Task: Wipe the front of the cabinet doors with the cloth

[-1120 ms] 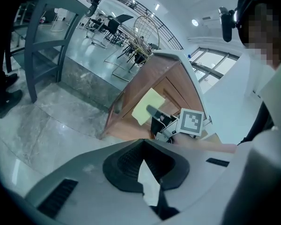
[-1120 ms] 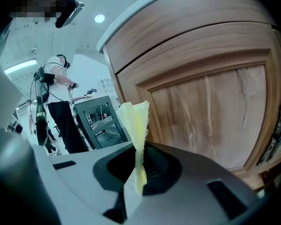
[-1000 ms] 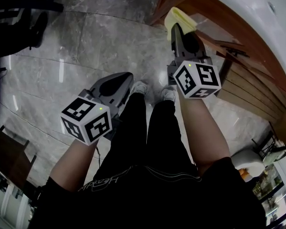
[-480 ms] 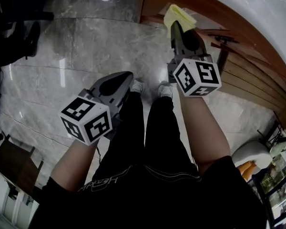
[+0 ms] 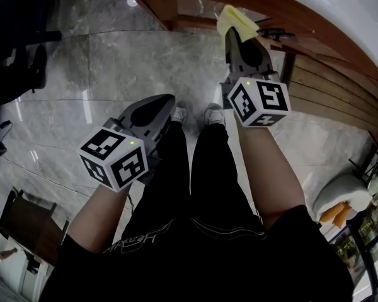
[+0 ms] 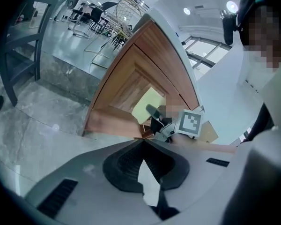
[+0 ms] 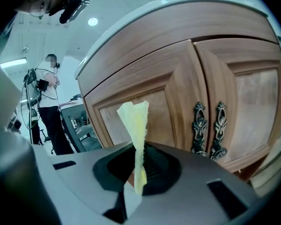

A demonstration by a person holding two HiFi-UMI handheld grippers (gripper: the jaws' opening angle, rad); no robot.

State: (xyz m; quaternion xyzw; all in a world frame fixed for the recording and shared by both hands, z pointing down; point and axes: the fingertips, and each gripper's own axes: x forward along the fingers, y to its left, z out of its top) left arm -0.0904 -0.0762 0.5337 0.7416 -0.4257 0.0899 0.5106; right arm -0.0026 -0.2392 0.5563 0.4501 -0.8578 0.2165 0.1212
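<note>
— So, where is the cloth?
— The yellow cloth [image 7: 135, 121] stands upright at the centre of the right gripper view. The jaws of the right gripper [image 7: 139, 149] are clamped tight on its lower end. It is in front of the cabinet doors [image 7: 178, 93], and I cannot tell whether it touches the wood.
— And the doors themselves?
— They are brown wood with raised frames. Two dark ornate handles [image 7: 199, 128] sit side by side where the doors meet, right of centre. A white countertop [image 5: 340, 11] curves above them at the upper right of the head view.
— The other gripper?
— The left gripper [image 5: 166, 100] hangs at centre left with its jaws pressed together on nothing, over a glossy grey marble floor [image 5: 113, 61].
— Anything else in the room?
— A person [image 7: 49, 102] stands at the far left of the right gripper view. A dark chair [image 6: 18, 60] shows at the upper left of the left gripper view.
</note>
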